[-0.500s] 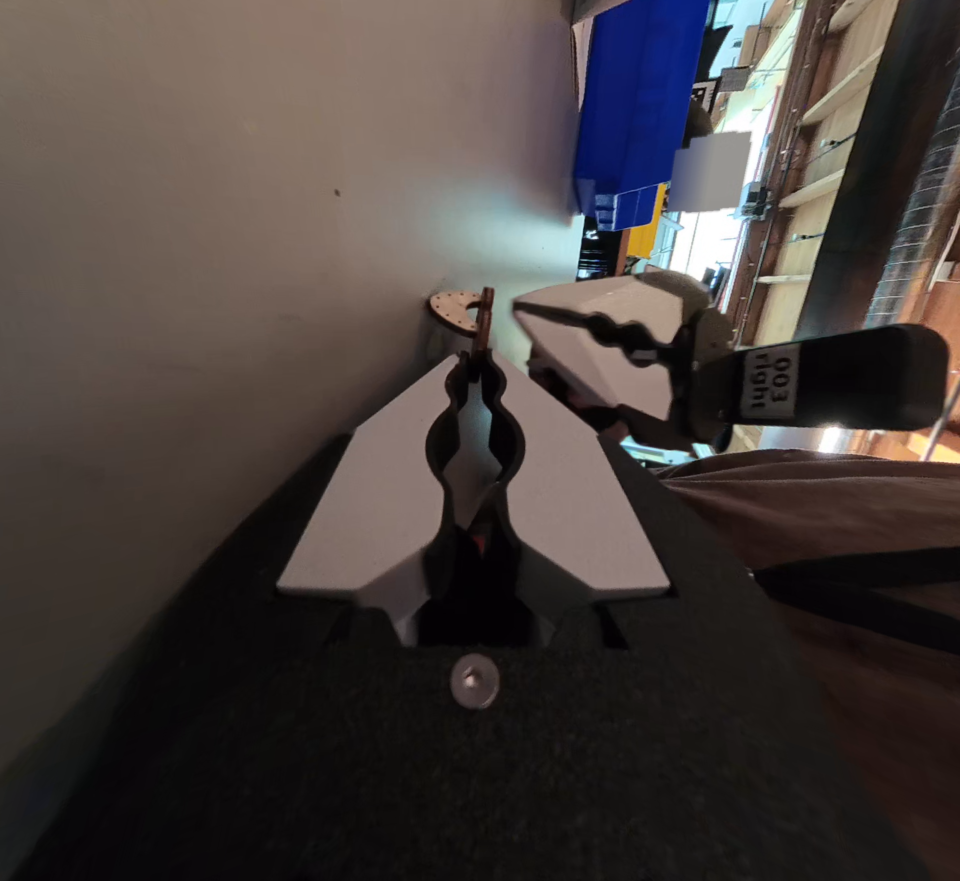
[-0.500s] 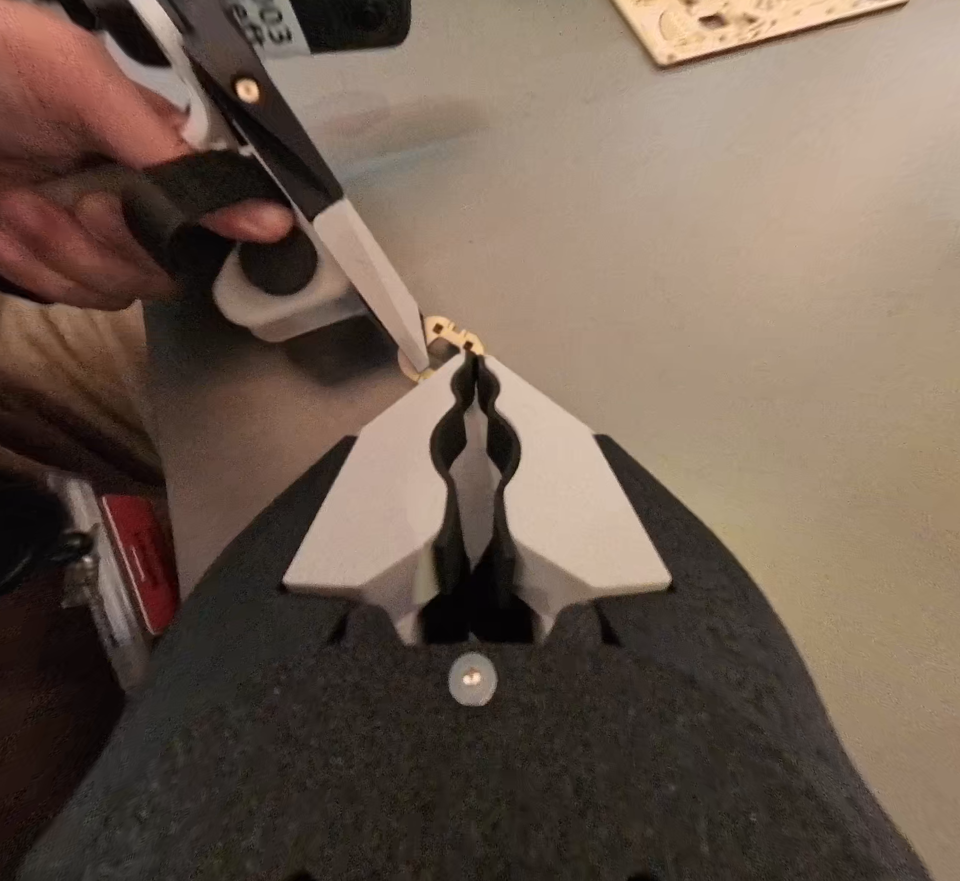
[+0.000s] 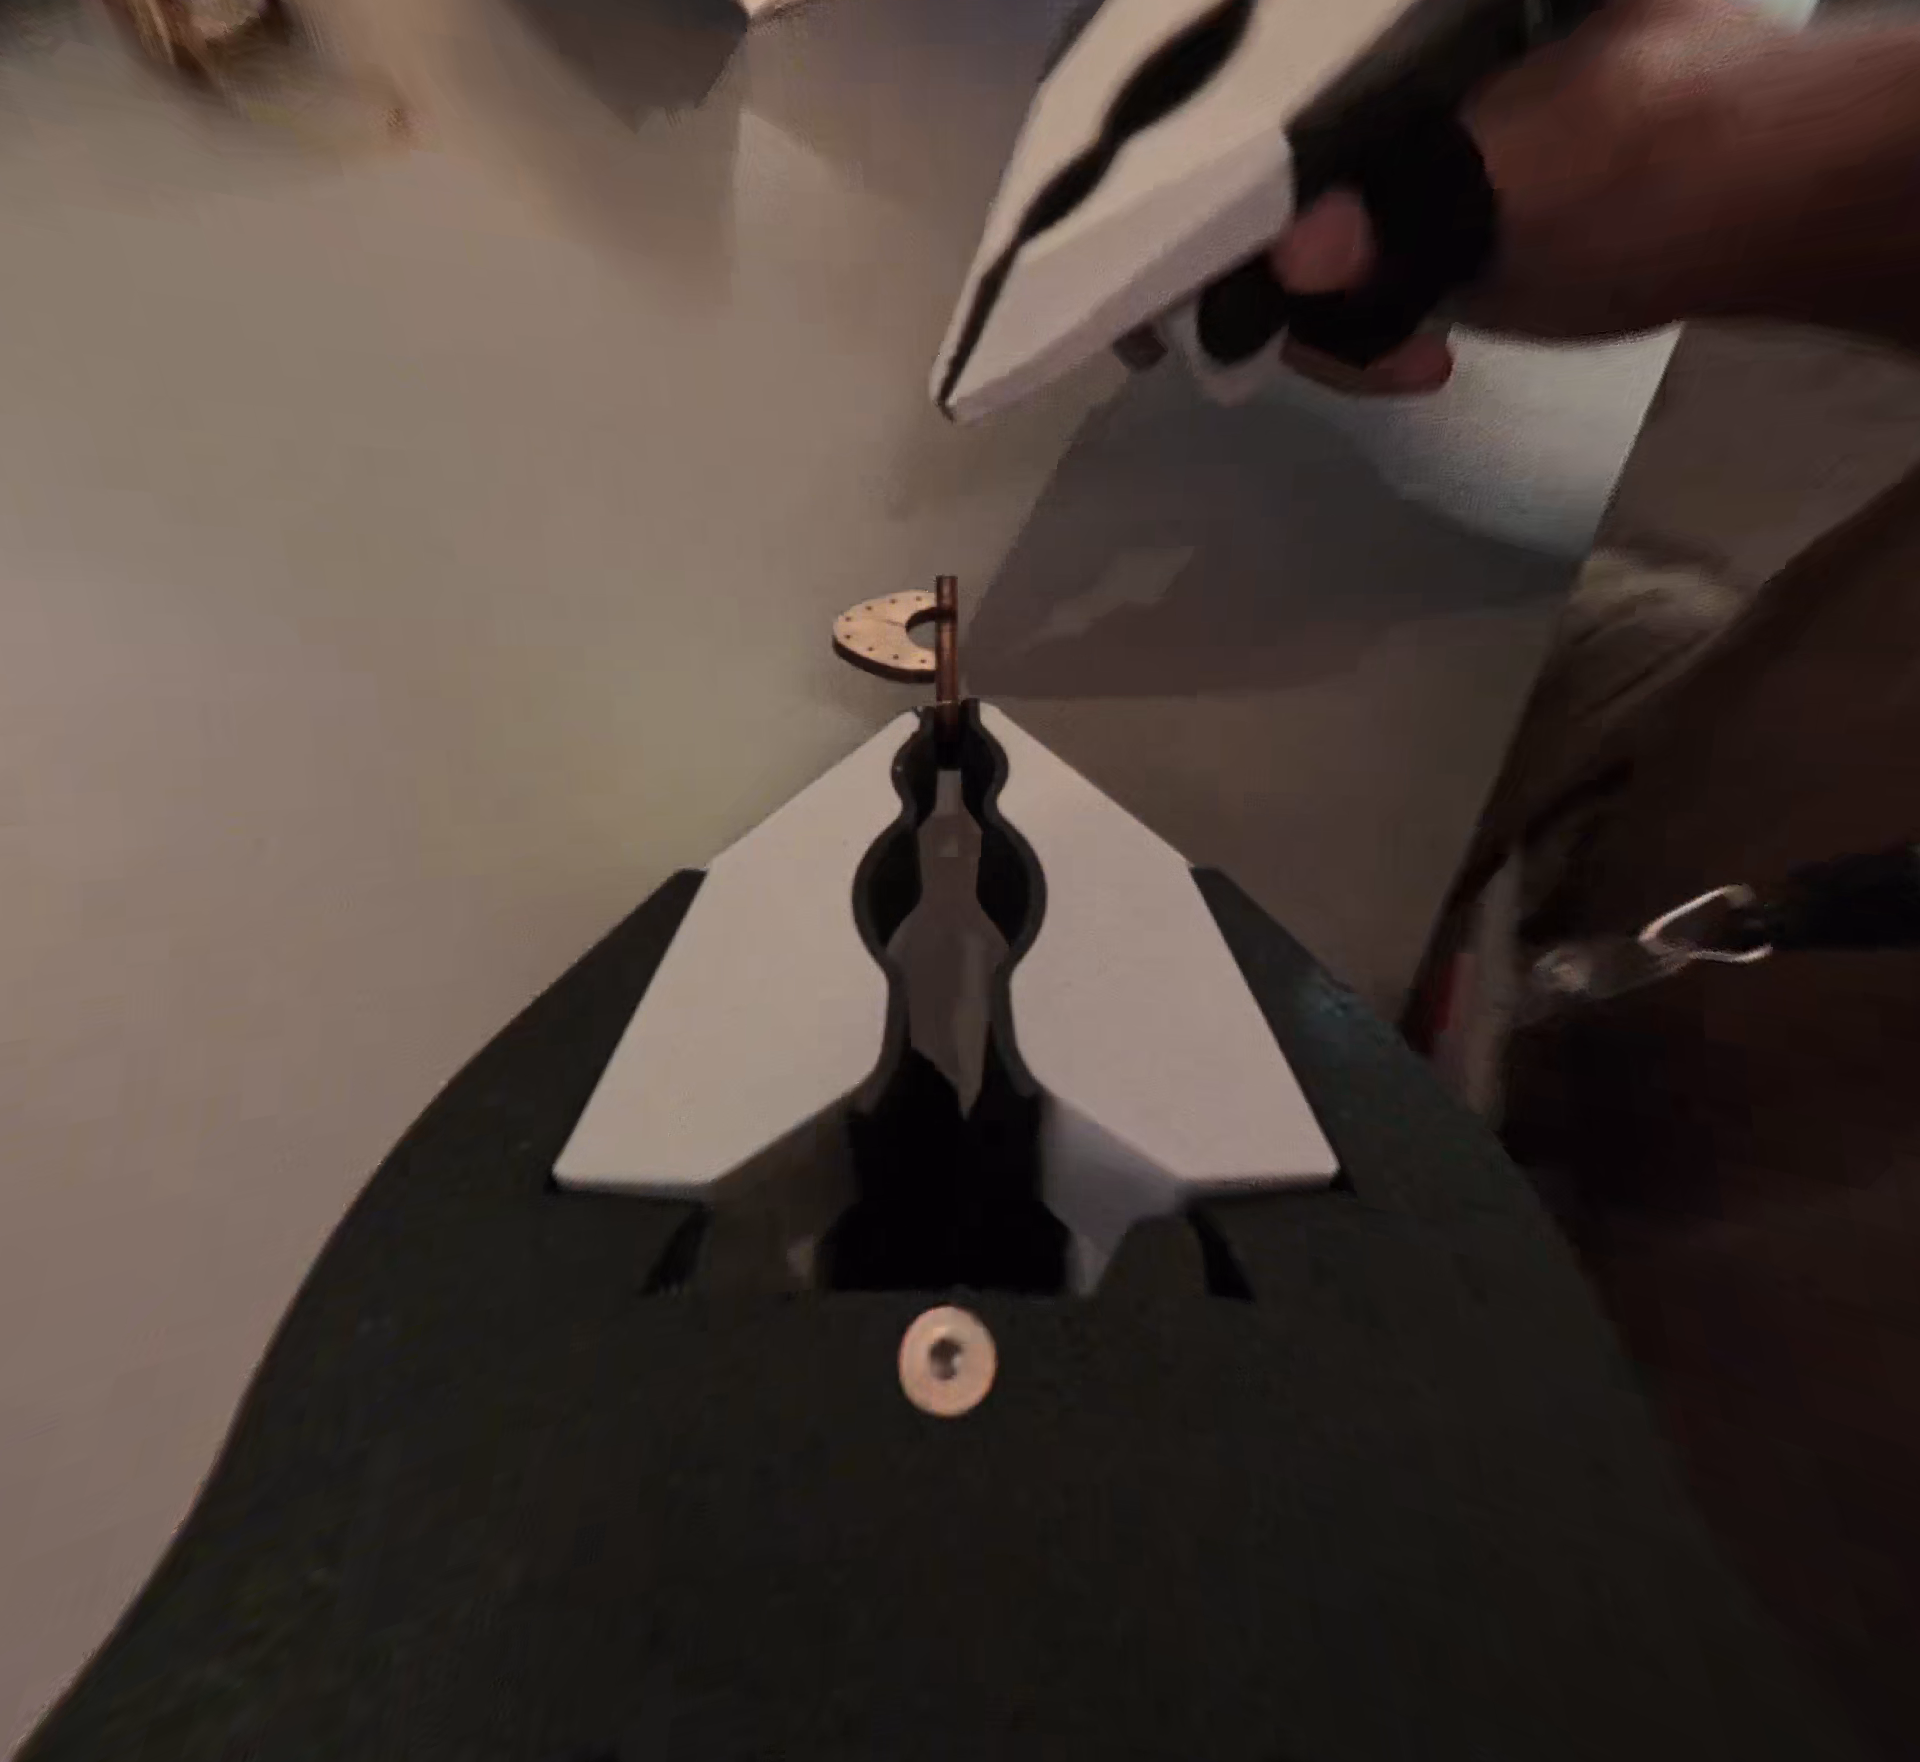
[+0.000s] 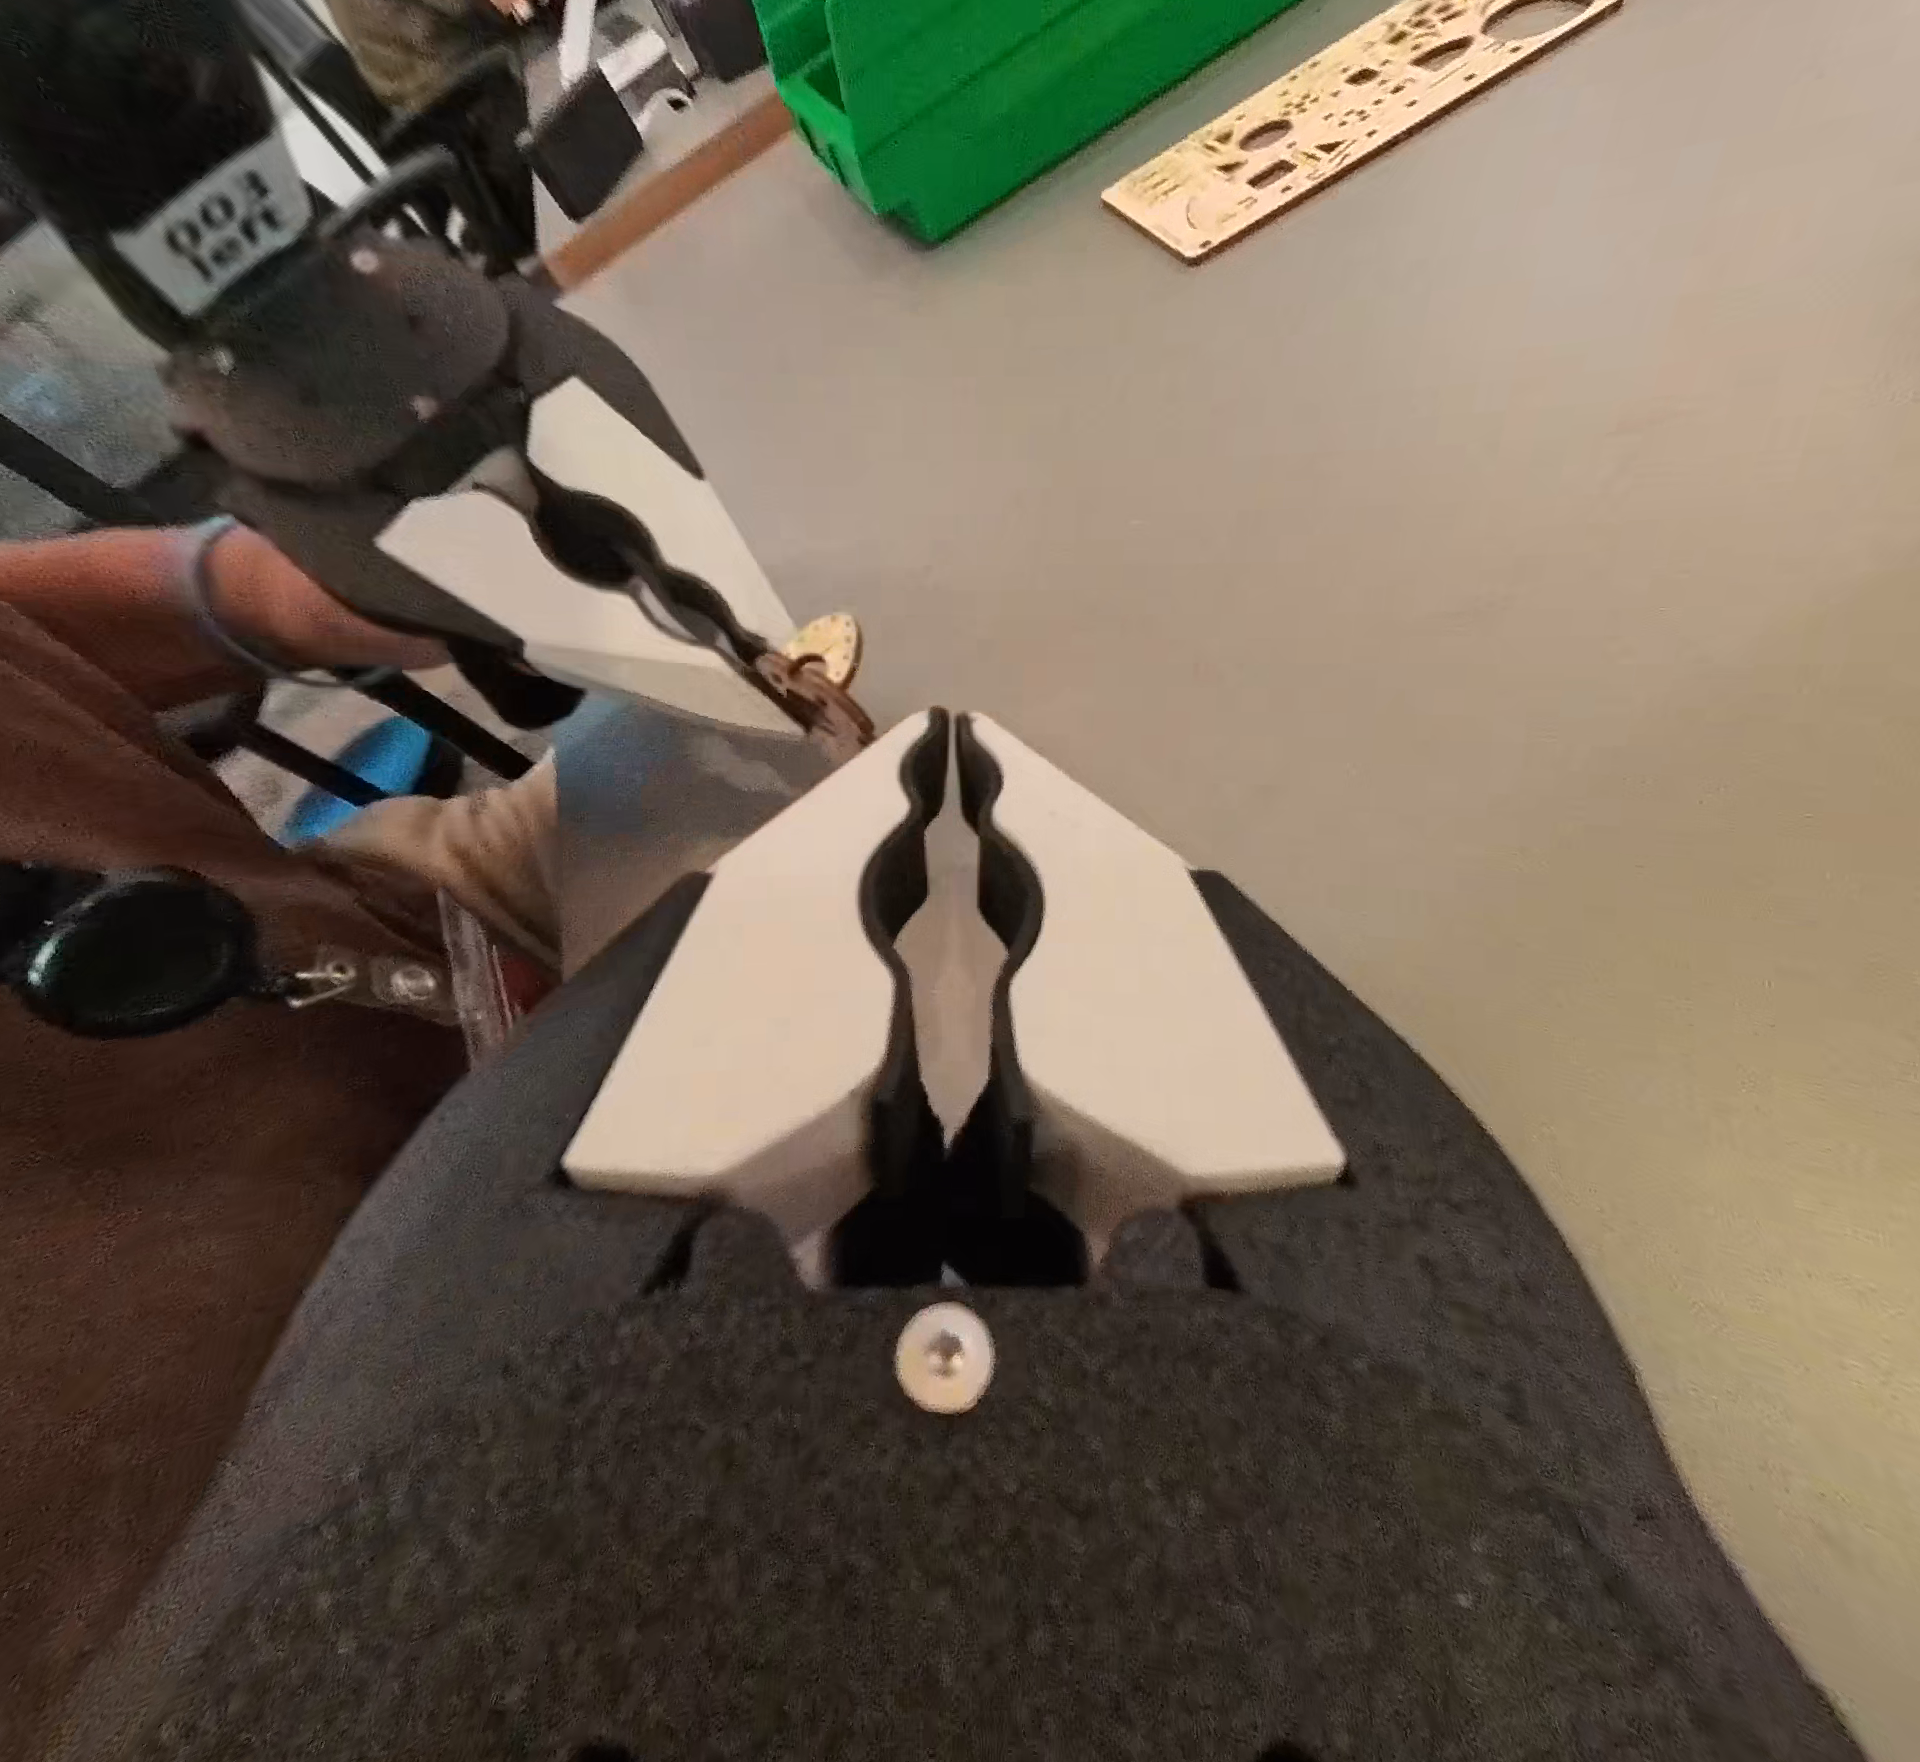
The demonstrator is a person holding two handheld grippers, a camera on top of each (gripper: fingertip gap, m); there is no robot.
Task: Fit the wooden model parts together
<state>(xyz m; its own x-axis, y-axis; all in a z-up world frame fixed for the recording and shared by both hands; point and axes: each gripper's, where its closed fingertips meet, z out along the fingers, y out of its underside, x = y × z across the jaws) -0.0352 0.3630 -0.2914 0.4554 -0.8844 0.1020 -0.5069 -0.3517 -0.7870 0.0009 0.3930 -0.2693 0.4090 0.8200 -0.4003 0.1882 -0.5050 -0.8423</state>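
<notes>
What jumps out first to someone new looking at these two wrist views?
The left gripper, shut on a small wooden model part with a half-ring disc, just above the grey table. The right gripper is shut and empty, lifted off above it. Farther back on the table: a green bin and a punched-out wooden sheet.

Green bin (image 4: 1091, 19), pale perforated wooden sheet (image 4: 1371, 112), grey table (image 4: 1351, 673), brown dotted wooden disc (image 3: 883, 644).

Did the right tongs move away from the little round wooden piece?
Yes. The right tongs have lifted up and back; they were beside the round wooden disc held by the left tongs, and now hang apart above it.
</notes>
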